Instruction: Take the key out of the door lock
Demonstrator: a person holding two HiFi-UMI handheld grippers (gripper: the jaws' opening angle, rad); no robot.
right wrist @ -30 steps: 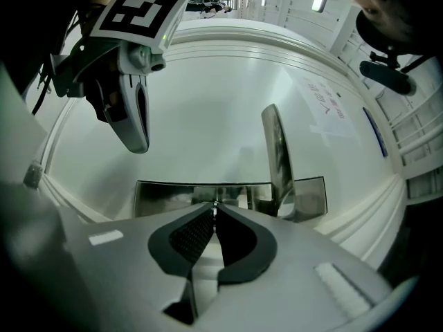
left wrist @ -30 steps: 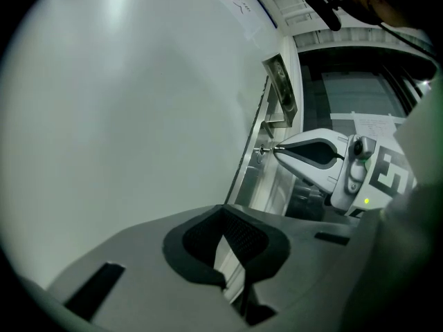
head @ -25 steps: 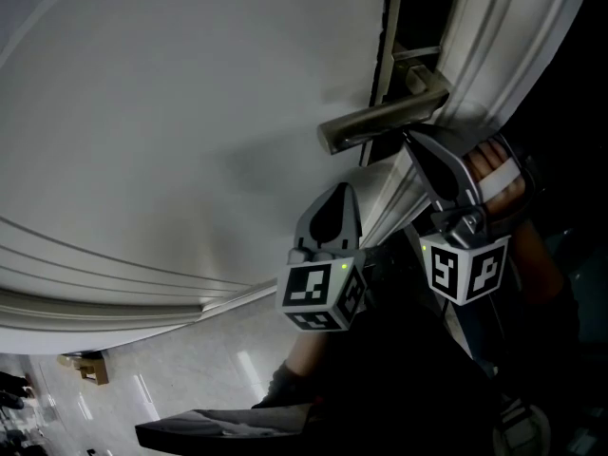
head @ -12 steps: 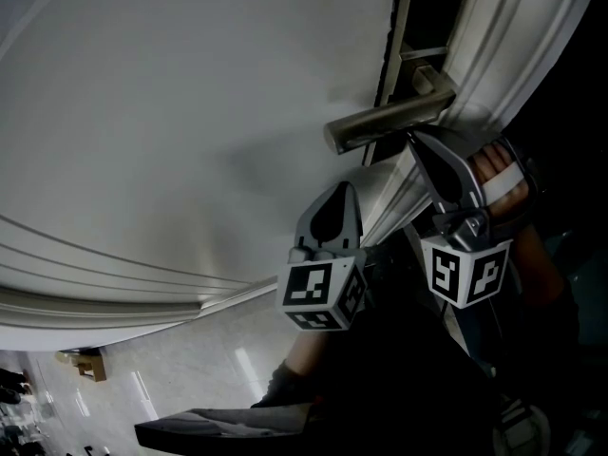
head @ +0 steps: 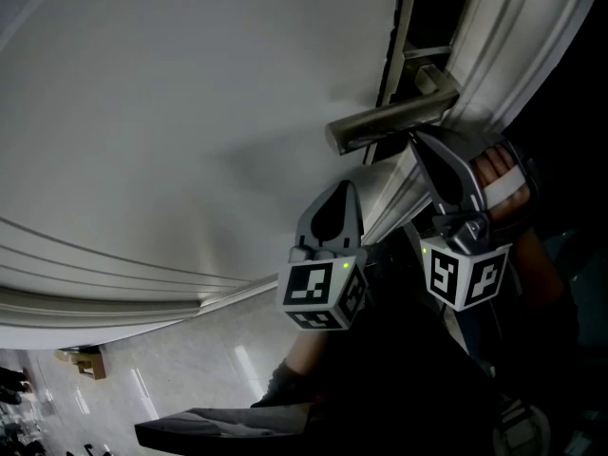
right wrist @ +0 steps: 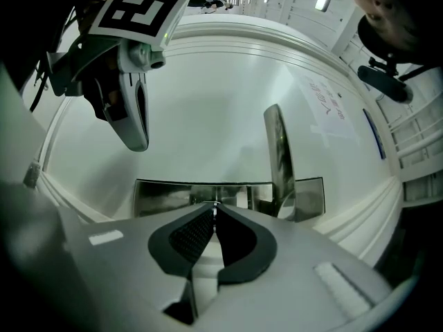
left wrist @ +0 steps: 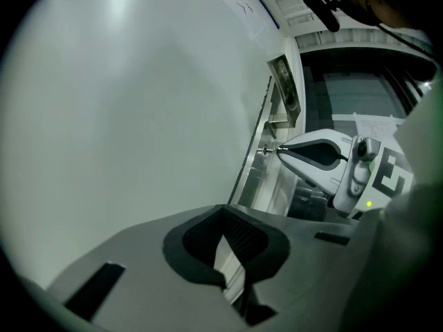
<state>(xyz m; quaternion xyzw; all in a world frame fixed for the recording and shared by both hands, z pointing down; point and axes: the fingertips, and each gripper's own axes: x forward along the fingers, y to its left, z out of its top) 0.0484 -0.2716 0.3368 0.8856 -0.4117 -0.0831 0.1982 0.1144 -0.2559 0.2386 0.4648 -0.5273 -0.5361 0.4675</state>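
A small metal key (left wrist: 266, 151) sticks out of the steel lock plate (right wrist: 166, 194) on the edge of the white door (head: 190, 112), below the lever handle (head: 389, 123). My right gripper (right wrist: 215, 207) is shut, and its tips pinch the key (right wrist: 215, 203) at the plate. In the head view it (head: 412, 141) reaches up just under the handle. My left gripper (head: 339, 190) hangs a little lower and to the left, beside the door face. Its jaws (left wrist: 223, 214) are shut on nothing.
The lever handle (right wrist: 278, 159) juts out just right of my right gripper's tips. The moulded white door frame (head: 513, 46) runs along the right. A person's hand (head: 499, 174) holds the right gripper. Pale floor tiles (head: 190, 378) show below.
Almost nothing differs. The head view has shifted slightly, so the handle sits a touch further right. Both grippers stay where they were.
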